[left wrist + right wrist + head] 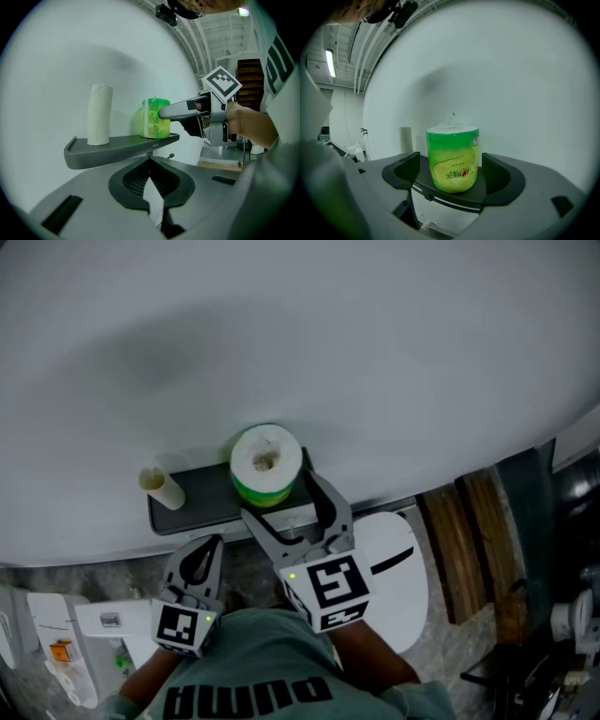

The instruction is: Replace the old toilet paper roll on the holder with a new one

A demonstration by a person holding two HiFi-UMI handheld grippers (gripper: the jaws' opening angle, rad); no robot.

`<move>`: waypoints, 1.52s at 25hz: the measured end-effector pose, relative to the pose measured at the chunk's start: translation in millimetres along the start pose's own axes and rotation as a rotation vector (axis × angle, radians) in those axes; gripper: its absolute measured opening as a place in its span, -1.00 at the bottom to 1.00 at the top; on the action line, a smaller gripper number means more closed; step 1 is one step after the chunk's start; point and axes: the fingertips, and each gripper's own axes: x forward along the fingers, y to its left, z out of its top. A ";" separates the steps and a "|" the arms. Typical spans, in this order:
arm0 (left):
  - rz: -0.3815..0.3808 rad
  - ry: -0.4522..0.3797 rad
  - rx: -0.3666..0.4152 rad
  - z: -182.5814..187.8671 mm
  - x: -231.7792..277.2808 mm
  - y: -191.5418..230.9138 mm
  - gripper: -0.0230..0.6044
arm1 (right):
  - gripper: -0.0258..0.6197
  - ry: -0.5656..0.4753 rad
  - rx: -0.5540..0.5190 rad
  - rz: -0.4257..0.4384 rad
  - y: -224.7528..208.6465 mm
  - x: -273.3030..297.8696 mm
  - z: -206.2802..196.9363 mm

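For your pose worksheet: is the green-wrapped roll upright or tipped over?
Upright: the green-wrapped roll stands on end on the shelf, core hole facing up.

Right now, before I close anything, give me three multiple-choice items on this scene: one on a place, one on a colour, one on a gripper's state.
1. Where does the cardboard tube stand?
A. On the shelf, apart from the wrapped roll
B. On the floor
C. On top of the wrapped roll

2. What colour is the roll's wrapper?
A. Blue
B. Green
C. Red

3. How is the right gripper?
A. Shut on the roll
B. Open, with the roll between its jaws
C. Shut and empty

Answers:
1. A, since the tube stands upright at the shelf's far end in the head view.
2. B, since the wrapper shows green in all views.
3. B, since the right gripper view shows a gap on each side of the roll.
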 end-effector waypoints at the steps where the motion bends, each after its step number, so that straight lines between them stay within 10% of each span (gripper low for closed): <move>1: 0.004 0.001 0.000 0.9 0.2 0.8 -0.92 | 0.30 -0.003 0.000 0.005 -1.8 3.6 1.0; 38: 0.032 0.030 -0.024 -17.4 5.9 13.5 -0.92 | 0.49 -0.158 0.006 0.024 -10.0 26.4 33.9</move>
